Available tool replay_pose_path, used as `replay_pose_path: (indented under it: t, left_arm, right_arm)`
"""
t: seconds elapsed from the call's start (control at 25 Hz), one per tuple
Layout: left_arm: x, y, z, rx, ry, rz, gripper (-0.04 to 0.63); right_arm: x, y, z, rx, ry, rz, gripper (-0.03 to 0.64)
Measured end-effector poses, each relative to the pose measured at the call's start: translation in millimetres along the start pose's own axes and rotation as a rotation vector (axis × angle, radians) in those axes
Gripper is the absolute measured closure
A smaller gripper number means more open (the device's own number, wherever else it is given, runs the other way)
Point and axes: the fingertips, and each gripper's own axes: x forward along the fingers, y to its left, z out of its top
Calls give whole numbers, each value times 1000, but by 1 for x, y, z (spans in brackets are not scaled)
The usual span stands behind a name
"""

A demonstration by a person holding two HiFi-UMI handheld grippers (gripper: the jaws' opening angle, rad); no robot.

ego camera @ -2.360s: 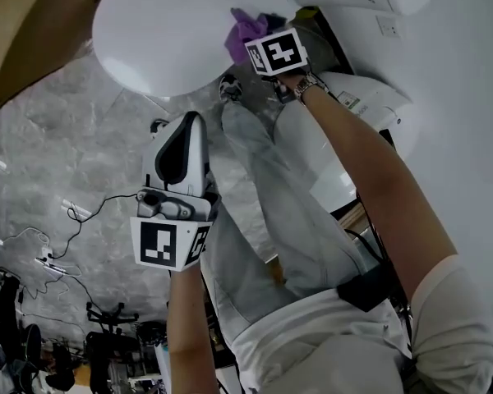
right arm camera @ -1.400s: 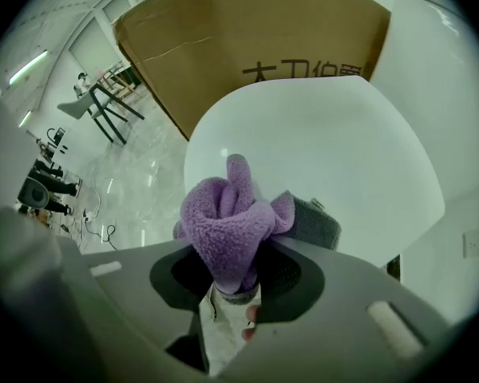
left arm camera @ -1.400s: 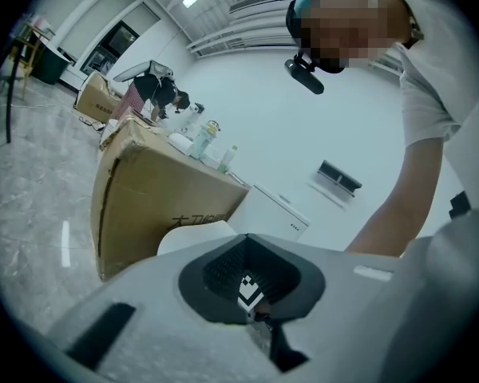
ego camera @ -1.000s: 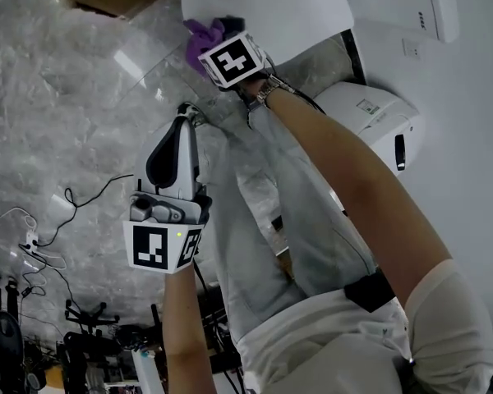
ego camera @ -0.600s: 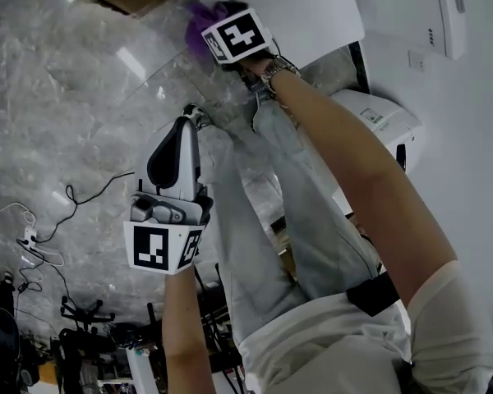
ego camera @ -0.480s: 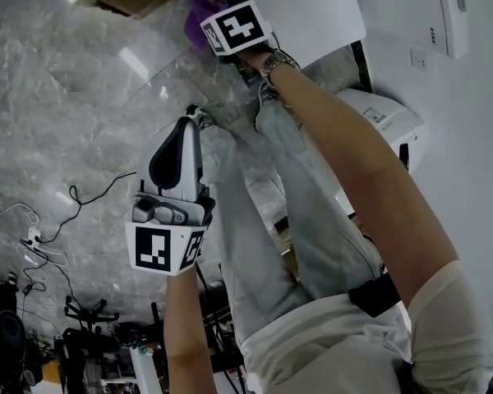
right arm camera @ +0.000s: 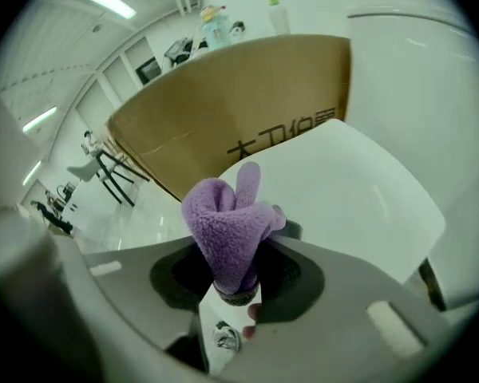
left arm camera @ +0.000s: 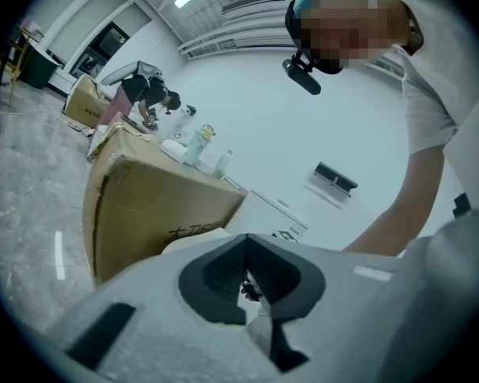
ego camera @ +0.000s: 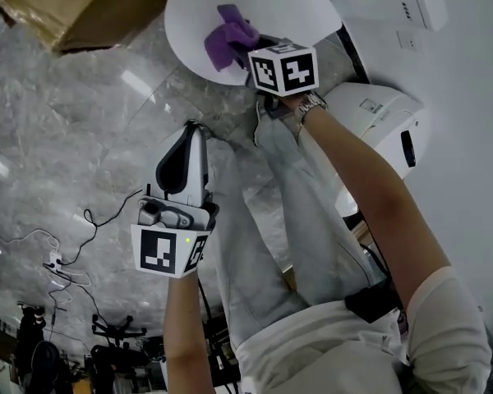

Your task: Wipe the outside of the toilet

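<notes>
Wiping the toilet lid with a pinched cloth

Clamped hard on the purple cloth [right arm camera: 227,230] at the right gripper [right arm camera: 239,282], tuft standing free over the white toilet lid [right arm camera: 359,206], contact unclear. Pressed together on nothing at the left gripper [left arm camera: 247,282], hanging well back from the toilet. Beyond the lid, a cardboard box [right arm camera: 223,126]. Best to press the tuft flat and sweep overlapping strokes out to the rim

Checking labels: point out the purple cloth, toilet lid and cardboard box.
purple cloth [right arm camera: 223,230], right gripper view, bunched middle.
toilet lid [ego camera: 191,19], head view, bare left part.
cardboard box [ego camera: 74,6], head view, brown side face.
</notes>
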Motion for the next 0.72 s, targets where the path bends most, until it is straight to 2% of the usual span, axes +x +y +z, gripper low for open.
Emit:
replay_pose_path:
  t: [0.2,0.4,0.72]
  left_arm:
    - [30,-33,-16,41,56,-82,591]
    - [74,-100,-54,76,122,-179,590]
    - [123,-228,-117,176,235,-393,591]
  right_arm:
    - [-70,-61,-35,255,-140,-9,489]
    - [-140,-134,-85,485,-262,-59,491]
    - [-222,-213,-188,648,-348,-112,491]
